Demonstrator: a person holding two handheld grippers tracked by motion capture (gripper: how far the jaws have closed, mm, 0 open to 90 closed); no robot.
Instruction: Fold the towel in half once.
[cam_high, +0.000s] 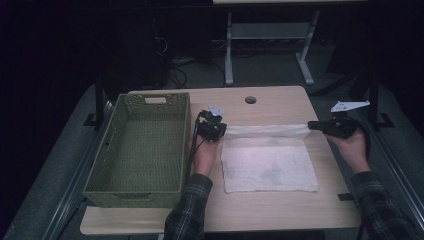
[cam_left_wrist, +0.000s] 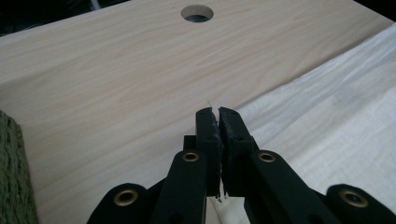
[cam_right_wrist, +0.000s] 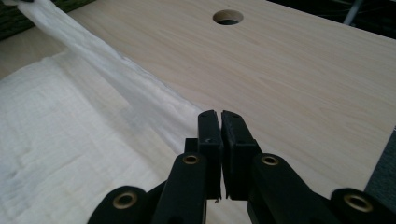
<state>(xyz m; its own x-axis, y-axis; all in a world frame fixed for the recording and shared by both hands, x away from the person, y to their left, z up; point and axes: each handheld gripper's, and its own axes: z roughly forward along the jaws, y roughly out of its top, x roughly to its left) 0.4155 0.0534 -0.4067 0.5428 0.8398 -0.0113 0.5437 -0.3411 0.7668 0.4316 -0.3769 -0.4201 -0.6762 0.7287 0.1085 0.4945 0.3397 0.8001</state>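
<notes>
Fingers of both grippers (cam_high: 223, 131) (cam_high: 311, 125) clench the towel's (cam_high: 270, 165) far edge, lifted above bare tabletop (cam_high: 270, 102).

The light wooden surface (cam_high: 280, 205) has a round hole (cam_high: 250, 100); on it lie a green basket (cam_high: 142, 150) and a white cloth (cam_high: 267, 165).

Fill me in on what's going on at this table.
A person is handling a white cloth on a wooden table with a gripper in each hand. The left gripper and the right gripper are each shut on a far corner of the cloth, and its far edge is lifted and stretched taut between them while the rest lies flat. A green basket stands empty at the left.
</notes>
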